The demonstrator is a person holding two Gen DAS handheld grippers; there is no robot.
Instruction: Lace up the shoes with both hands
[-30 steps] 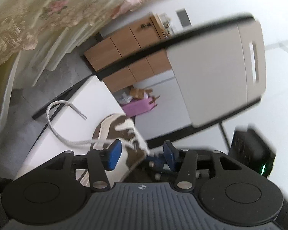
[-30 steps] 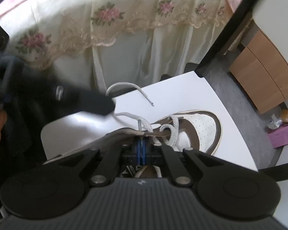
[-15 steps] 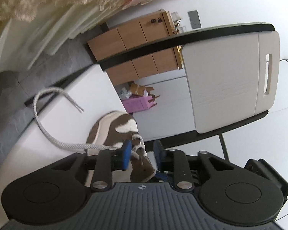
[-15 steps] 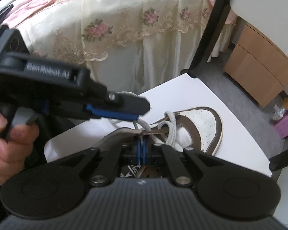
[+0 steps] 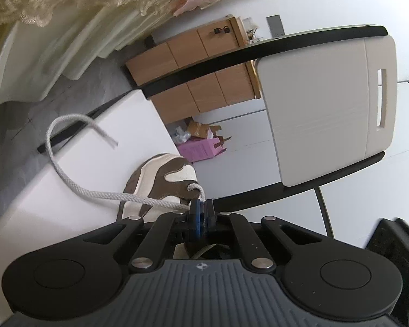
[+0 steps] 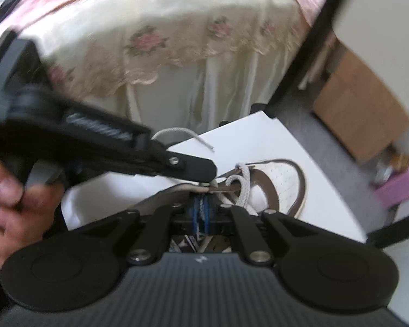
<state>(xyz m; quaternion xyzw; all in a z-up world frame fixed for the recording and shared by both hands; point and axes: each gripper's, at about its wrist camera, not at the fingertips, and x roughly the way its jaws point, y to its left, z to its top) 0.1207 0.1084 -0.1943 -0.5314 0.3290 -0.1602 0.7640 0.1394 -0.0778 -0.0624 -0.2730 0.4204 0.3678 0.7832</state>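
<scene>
**Left jaws pinch the lace at the shoe**

The shoe [image 5: 161,179], brown and white, lies on a white table [image 5: 68,218], toe pointing far. Its white lace [image 5: 68,179] loops out to the left, free end curling above the table. The left gripper [image 5: 201,215] has its blue pads pressed together on the lace beside the shoe's eyelets. The right gripper [image 6: 200,212] is opening, a lace strand between its pads at the shoe's tongue. A hand [image 6: 11,204] holds the left gripper. Far behind hangs a floral bedspread [image 6: 177,54]

bright even daylight, soft shadows, heavy fisheye bending at the edges, right wrist view pretty motion-smeared, left wrist view sharper
</scene>
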